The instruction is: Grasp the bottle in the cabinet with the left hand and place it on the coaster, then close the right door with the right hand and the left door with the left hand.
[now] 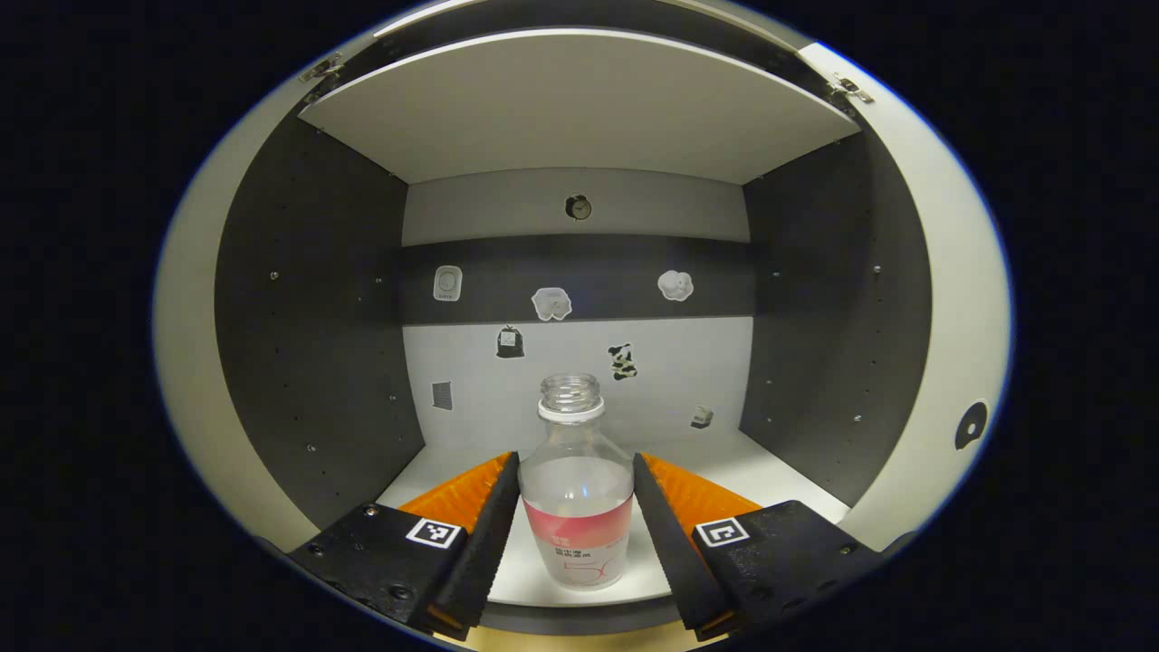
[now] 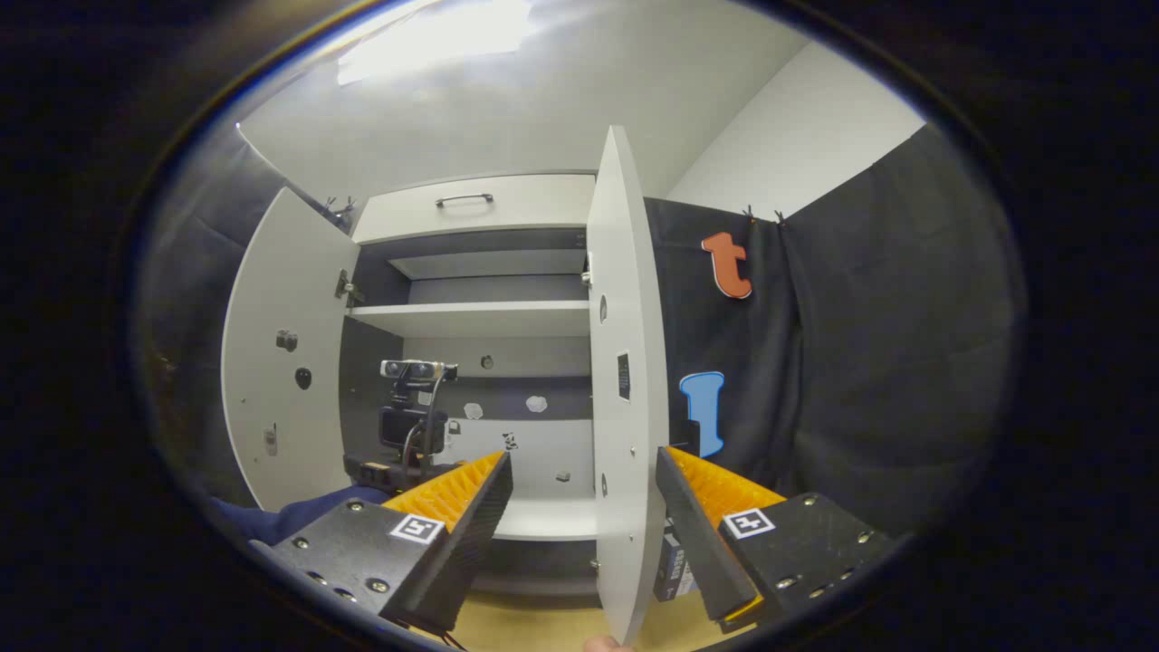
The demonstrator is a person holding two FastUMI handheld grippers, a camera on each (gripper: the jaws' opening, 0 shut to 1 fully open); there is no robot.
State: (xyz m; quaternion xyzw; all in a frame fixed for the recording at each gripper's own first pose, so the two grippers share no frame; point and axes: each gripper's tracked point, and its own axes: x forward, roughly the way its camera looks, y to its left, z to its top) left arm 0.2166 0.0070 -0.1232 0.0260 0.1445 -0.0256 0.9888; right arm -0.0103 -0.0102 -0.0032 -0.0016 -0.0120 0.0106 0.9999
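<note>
Bottle (image 1: 576,489) — clear, capless, pale band round its lower half, upright near the front edge of the cabinet's lower shelf (image 1: 788,480). Not yet lifted; its base rests on the shelf.

Left hand-held gripper (image 1: 576,521) — released, one finger on each side of the bottle's body, close to it; whether either finger touches the bottle cannot be told. Judged: positioned for the grasp, grasp not yet made.

Cabinet interior — upper shelf (image 1: 579,109) overhead, dark side walls, back wall (image 1: 579,263) banded light and dark with small stickers and a small clock-like item high up. Nothing else stands on the lower shelf near the bottle.

Right door (image 2: 625,380) — open, seen nearly edge-on in the right gripper view. Left door (image 2: 281,362) — open, swung well out, hinge visible at its upper inner edge.

Right hand-held gripper (image 2: 584,516) — released, empty; the right door's edge appears between its fingers, but at what depth cannot be told. Judged: waiting near its door.

Further items, right gripper view — a device with a camera on top (image 2: 415,407) at the cabinet opening, likely the left gripper seen from behind; a dark blue sleeve (image 2: 290,518) below it; a drawer handle (image 2: 464,198) above the cabinet; a strip of pale counter (image 2: 543,625) at the bottom.

Coaster — not located.

Status, judged — no step finished. Remaining: close on the bottle, carry it to the coaster, shut the right door, then the left.
</note>
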